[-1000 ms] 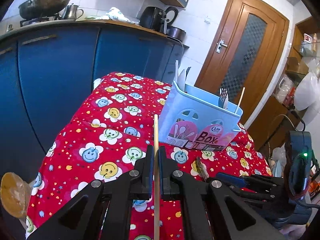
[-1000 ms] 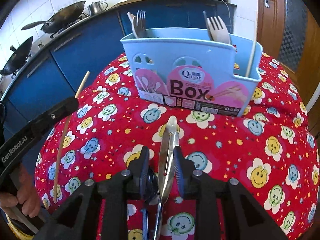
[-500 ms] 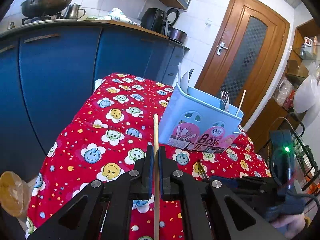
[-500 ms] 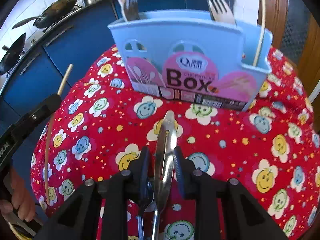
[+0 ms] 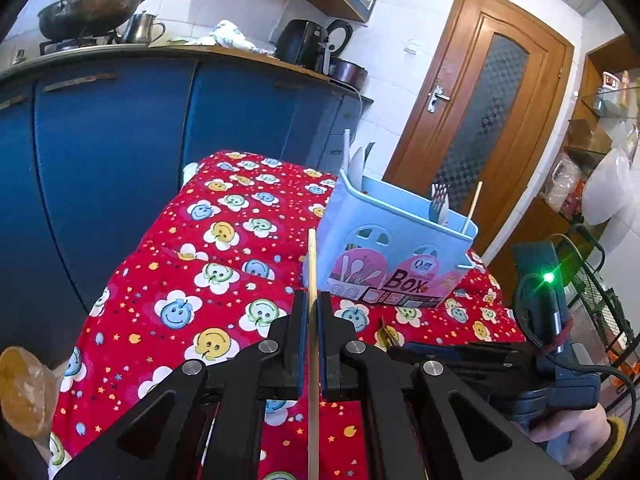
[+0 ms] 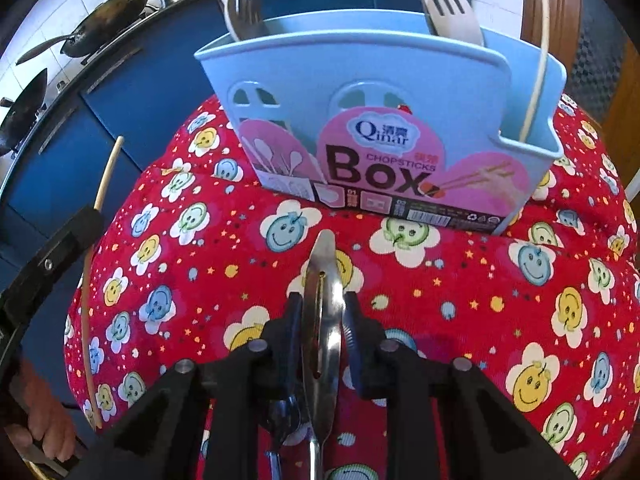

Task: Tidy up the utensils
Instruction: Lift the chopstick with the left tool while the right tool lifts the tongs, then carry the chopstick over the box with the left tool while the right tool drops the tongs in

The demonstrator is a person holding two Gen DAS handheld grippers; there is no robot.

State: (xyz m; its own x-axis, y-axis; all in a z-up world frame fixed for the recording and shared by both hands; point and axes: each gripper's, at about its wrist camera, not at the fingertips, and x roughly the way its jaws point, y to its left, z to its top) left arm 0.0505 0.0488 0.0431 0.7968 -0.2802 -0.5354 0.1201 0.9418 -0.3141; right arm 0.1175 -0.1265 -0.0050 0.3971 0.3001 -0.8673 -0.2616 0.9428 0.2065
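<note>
- Now the left gripper (image 5: 313,308) is clamped tight on a thin wooden chopstick (image 5: 312,264), which runs straight up between its pads and pokes out past the tips; this hand sits where it was a second ago, with the same grip.
- The right gripper (image 6: 323,312) has moved in toward the light blue utensil box (image 6: 372,80), which fills more of its view than it did a second ago and now cuts off the cabinets behind.
- Its jaws have just been closing, narrowly, on a flat steel utensil (image 6: 323,292) that looks like a peeler or tongs; I cannot tell which. The rounded tip sticks out ahead of the fingers, over the red smiley-patterned cloth (image 6: 500,292) covering the table.
- Under that blade a darker spoon-like piece (image 6: 285,420) shows between the gripper's arms; whether it is held I cannot tell.
- The box stands upright toward the far end of the table, label side facing the right gripper, just beyond the utensil's tip and not touching it.
- Forks (image 6: 248,4) stand in the box's left compartment, a pale wooden fork (image 6: 448,8) in the right part, and a single chopstick (image 6: 538,64) leans in the small side pocket at its right corner.
- From the right view, the left gripper's chopstick hangs over the table's left edge, well apart from the box.
</note>
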